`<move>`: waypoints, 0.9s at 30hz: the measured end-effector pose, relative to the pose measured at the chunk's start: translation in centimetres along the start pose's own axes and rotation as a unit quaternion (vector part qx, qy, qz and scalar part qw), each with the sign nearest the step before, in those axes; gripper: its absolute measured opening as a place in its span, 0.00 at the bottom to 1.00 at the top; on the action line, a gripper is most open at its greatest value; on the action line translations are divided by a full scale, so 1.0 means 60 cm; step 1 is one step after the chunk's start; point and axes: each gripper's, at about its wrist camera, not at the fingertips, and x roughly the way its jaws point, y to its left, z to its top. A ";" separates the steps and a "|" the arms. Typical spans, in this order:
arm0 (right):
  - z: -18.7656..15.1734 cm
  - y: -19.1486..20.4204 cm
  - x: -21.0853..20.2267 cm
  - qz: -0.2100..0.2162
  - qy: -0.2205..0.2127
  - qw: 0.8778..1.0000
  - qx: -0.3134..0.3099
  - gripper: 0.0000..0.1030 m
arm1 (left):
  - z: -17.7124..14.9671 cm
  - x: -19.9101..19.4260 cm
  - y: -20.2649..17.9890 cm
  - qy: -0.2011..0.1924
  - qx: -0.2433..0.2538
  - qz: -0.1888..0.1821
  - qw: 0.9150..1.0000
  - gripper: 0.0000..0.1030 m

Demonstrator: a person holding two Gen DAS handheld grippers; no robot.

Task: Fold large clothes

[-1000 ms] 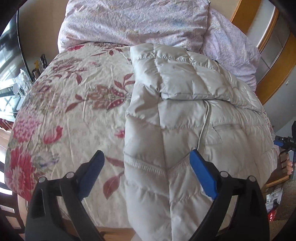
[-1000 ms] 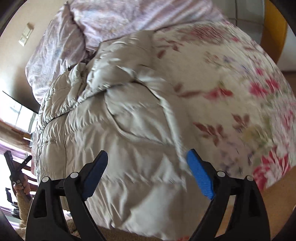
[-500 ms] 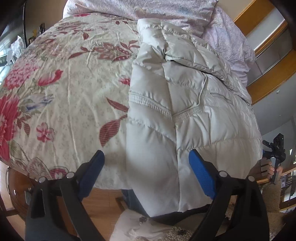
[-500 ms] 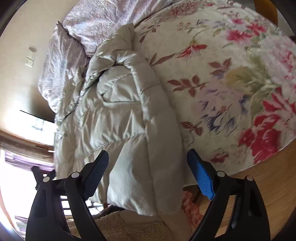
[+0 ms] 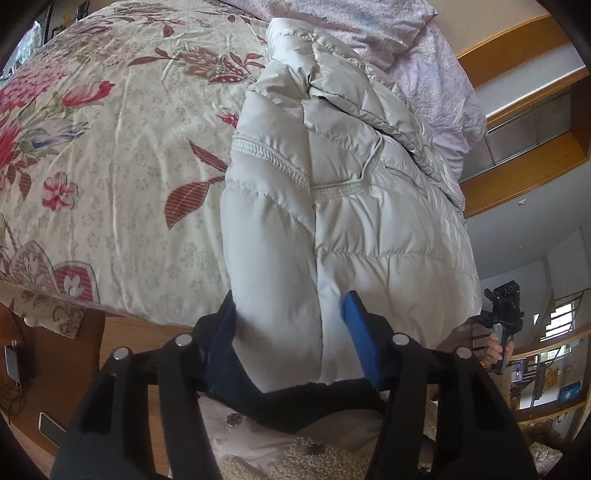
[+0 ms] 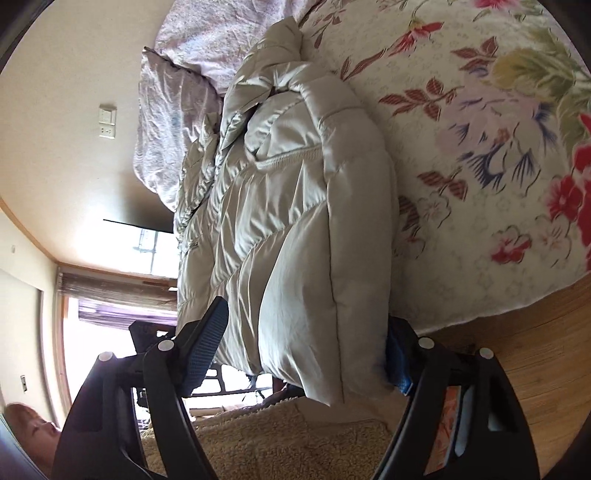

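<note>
A cream quilted puffer jacket (image 5: 332, 177) lies lengthwise on a floral bedspread (image 5: 110, 155), its hem hanging over the bed's near edge. My left gripper (image 5: 288, 325) has its blue pads closing around the hem's left part, jaws narrowed on the fabric. In the right wrist view the jacket (image 6: 295, 221) fills the middle, and my right gripper (image 6: 303, 350) straddles the hem's thick folded corner, jaws still wide with fabric between them. The right gripper also shows far right in the left wrist view (image 5: 504, 306).
Lilac pillows (image 5: 388, 33) lie at the head of the bed. Wooden bed frame and floor (image 6: 517, 350) run below the bedspread edge. A fleecy beige garment (image 6: 277, 435) is under both grippers. A wall with a switch plate (image 6: 107, 122) is on the left.
Both grippers have dropped to the jacket's hem at the bed edge. The left jaws have narrowed onto the fabric; the right jaws now have the hem between them.
</note>
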 end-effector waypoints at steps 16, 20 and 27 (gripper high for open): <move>-0.012 0.018 0.018 -0.009 -0.009 1.000 -0.009 0.26 | 0.011 -0.012 -0.044 -0.032 0.021 0.021 0.999 0.13; -0.001 0.064 0.006 -0.029 -0.035 0.998 -0.047 0.24 | 0.029 -0.042 -0.065 -0.070 0.038 0.020 0.997 0.12; 0.034 0.175 -0.023 -0.079 -0.145 0.978 -0.130 0.22 | 0.089 -0.096 -0.114 -0.165 0.060 0.026 0.984 0.12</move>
